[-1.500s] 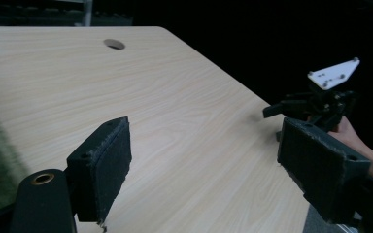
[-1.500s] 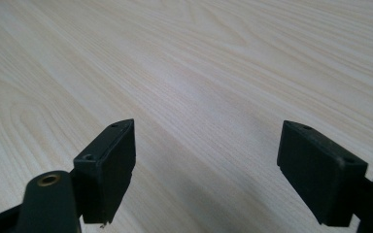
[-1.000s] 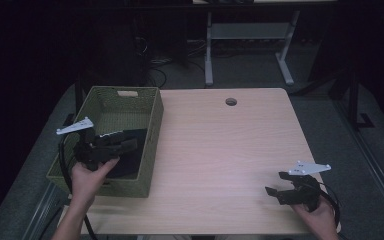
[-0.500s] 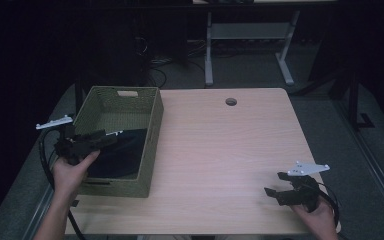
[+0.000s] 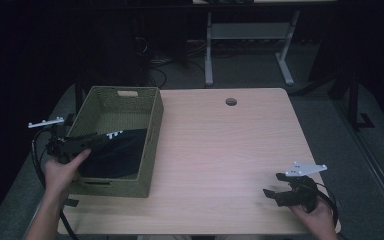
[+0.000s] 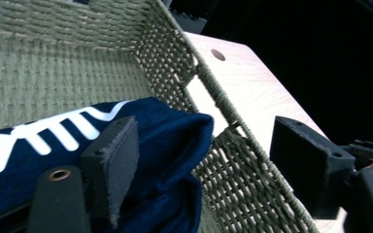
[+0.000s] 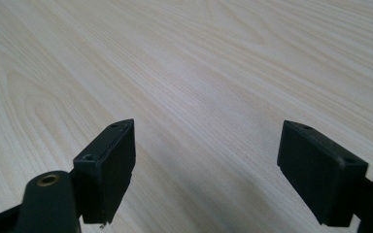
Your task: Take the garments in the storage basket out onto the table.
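1. The navy cloth (image 6: 141, 145) with white lettering lies inside the woven basket (image 5: 152, 132), heaped toward its near end.
2. The left gripper (image 6: 209, 160) straddles the basket's wall: one jaw inside beside the cloth, the other outside. Its jaws have just been closing a little but stand apart, pressing on nothing.
3. To grip well, it should probably shift inward so both jaws bracket a fold, clear of the weave.
4. The left hand (image 5: 62, 170) reaches level from the basket's outer side.
5. The right gripper (image 7: 206, 160) rests far from the basket, jaws wide apart over the bare table (image 5: 220, 145).
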Available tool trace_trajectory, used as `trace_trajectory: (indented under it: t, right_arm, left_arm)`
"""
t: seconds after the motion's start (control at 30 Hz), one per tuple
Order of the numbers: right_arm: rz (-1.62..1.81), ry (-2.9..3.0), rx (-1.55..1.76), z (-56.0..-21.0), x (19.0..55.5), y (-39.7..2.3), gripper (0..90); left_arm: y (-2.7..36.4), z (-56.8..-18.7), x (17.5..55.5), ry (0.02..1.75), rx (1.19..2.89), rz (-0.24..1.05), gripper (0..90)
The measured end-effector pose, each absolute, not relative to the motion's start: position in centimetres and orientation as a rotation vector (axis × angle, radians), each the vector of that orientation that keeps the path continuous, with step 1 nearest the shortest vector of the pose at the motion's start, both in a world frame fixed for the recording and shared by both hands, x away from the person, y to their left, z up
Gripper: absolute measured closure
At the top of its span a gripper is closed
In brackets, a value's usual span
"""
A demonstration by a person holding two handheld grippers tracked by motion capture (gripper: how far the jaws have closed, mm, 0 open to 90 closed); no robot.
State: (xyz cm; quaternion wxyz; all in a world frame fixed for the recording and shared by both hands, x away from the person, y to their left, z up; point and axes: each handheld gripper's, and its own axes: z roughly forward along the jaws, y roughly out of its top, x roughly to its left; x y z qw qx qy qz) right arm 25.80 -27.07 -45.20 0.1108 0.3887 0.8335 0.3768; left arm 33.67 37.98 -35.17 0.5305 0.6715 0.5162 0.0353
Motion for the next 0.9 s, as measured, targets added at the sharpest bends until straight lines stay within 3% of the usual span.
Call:
trace_trajectory:
  t: [0.9]
  right_arm:
    - [1.115, 2.469, 1.126, -45.2, 25.8, -26.9, 21.3]
  left_arm:
    - [37.8, -36.3, 36.9, 1.369, 1.725, 0.031, 30.7]
